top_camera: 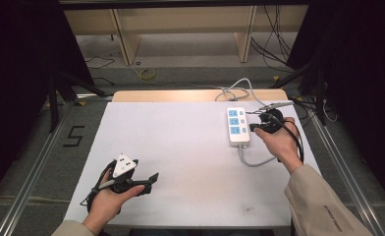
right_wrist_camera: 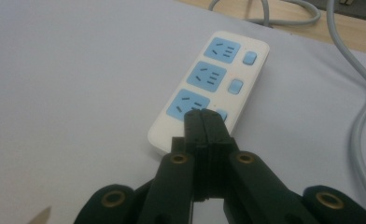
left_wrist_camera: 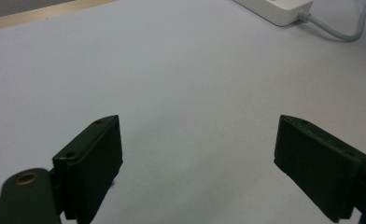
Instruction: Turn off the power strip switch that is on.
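Right tongs clenched empty over power strip, tips at its nearest switch.
Left tongs released, idle on surface, well apart from strip.

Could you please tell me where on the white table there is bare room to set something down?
The widest free patch is the middle of the white table, bordered by the left hand-held gripper at the near left and the power strip at the right. The far-left corner is bare too. It is crowded at the far right, around the strip, its grey cable and the right hand-held gripper.
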The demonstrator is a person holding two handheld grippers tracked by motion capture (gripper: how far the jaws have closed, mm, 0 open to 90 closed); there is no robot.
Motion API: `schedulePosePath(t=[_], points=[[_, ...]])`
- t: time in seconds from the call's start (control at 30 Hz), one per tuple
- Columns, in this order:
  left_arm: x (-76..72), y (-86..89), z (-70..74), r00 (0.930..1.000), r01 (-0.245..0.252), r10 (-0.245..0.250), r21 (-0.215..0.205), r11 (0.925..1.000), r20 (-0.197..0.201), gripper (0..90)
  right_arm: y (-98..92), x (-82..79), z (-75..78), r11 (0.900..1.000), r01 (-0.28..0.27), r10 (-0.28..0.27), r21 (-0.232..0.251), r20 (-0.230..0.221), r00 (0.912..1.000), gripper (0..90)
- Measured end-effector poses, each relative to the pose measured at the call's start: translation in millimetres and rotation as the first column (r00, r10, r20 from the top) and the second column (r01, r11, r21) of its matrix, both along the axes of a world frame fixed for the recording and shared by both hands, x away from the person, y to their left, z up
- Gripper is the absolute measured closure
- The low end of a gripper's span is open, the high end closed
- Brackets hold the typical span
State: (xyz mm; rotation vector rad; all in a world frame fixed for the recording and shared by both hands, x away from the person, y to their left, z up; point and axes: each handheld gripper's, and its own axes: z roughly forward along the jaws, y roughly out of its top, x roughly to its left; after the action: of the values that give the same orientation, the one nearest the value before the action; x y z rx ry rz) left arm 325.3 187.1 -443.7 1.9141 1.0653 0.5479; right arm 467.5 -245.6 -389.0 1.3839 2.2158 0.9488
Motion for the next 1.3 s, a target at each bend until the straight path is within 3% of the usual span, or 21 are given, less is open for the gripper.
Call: schedulePosePath(t=[0.57,1.3], points=[[-0.2,-0.3,0.1,1.0000,0.003,-0.003,-0.003,1.0000,0.001,14.8,7.7,22.9,2.5,1.000,0.020,-0.021,-0.022,-0.022,0.9995,90.0],[-0.4,-0.9,0.6,1.0000,0.006,-0.006,-0.007,1.0000,0.002,14.8,10.4,51.5,-9.7,0.997,0.049,-0.053,-0.054,-0.074,0.9958,90.0]])
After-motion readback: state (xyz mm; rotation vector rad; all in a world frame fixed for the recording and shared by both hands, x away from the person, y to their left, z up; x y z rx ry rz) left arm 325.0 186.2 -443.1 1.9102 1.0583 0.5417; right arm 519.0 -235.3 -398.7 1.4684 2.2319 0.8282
